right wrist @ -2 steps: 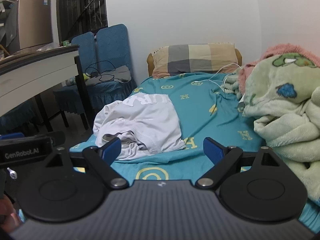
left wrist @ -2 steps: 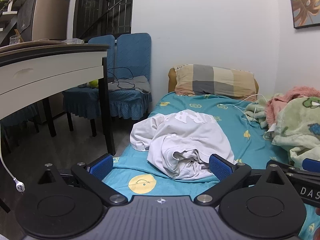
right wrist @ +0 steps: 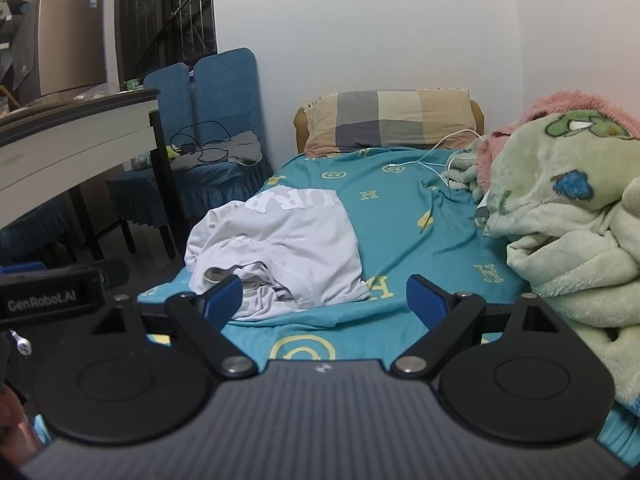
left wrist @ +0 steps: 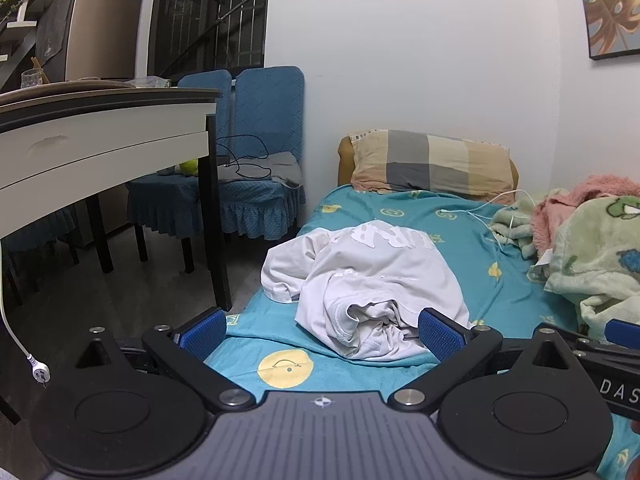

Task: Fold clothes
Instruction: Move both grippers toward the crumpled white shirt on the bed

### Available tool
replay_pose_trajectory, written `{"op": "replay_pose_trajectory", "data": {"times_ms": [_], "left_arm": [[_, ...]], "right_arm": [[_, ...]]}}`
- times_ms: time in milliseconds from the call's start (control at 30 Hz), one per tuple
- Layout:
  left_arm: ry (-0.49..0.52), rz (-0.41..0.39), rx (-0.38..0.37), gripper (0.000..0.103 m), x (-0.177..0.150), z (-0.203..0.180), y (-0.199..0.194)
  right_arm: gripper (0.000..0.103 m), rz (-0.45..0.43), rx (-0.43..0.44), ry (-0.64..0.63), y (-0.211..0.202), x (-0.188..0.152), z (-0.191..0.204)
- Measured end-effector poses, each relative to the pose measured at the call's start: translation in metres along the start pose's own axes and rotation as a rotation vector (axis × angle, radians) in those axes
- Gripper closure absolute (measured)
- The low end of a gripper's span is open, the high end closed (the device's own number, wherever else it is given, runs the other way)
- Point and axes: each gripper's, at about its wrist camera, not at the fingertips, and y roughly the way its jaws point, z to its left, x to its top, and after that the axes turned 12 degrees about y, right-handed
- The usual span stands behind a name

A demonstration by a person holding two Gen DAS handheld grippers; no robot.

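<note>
With left gripper and right gripper both spread wide and empty short of the crumpled white T-shirt at the left edge of the teal bed sheet, two separate hem corners are best pinched, not the bunched middle.

white shirt, teal yellow-printed sheet, checked pillow, blue chairs

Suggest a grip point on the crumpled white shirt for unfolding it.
Probably the stitched hem edge at the near end of the shirt, where it bunches and lifts off the sheet. Come in from the near side, low: that raised fold faces both open grippers, left and right, while the far printed part lies flat.
</note>
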Motion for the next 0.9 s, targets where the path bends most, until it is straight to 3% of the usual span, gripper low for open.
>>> {"op": "replay_pose_trajectory", "data": {"times_ms": [900], "left_arm": [[0.044, 0.016, -0.019, 0.000, 0.0029, 0.0009, -0.0025]], "right_arm": [[0.013, -0.018, -0.004, -0.002, -0.0025, -0.0008, 0.0001]]}}
